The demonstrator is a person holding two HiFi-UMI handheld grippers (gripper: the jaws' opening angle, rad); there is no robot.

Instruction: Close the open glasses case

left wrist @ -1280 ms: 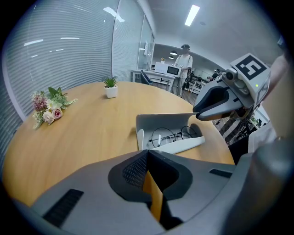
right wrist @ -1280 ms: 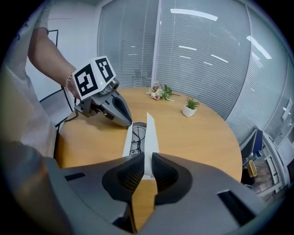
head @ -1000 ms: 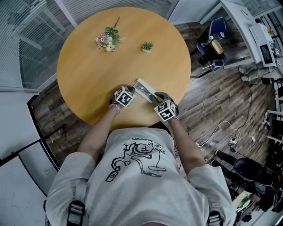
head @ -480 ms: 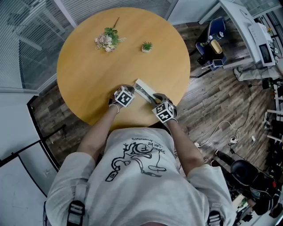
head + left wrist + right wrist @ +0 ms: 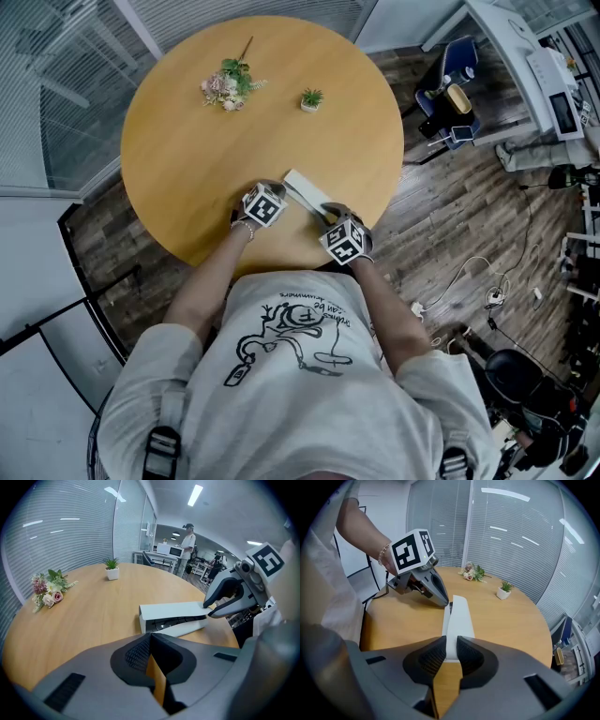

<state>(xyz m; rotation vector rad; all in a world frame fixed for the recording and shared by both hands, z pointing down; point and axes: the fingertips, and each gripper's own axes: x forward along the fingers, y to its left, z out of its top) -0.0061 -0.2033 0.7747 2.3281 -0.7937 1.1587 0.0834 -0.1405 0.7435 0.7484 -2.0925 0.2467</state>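
Right hand-held gripper [image 5: 451, 651] is clenched on the near end of the white oblong hard-shell glasses case [image 5: 458, 616]. Its own view shows the white end wedged between the pads. Left hand-held gripper [image 5: 150, 641] is clamped shut on itself, with only a sliver of the round orange wooden counter [image 5: 84, 620] visible past the jaws.

Only the left gripper view shows the lid [image 5: 176, 609] not quite down. A dark slit runs along the side facing the left hand-held gripper, and the right one's fingers [image 5: 220, 585] sit above and below the lid's end.

Only the right gripper view shows the left tip at the case's left flank. Touching or just short, can't tell.

Head view shows the case [image 5: 302, 187] on the counter between the two marker cubes.

Long axis runs straight out ahead of the right hand-held gripper, along its jaw line, and crosswise in front of the left one.
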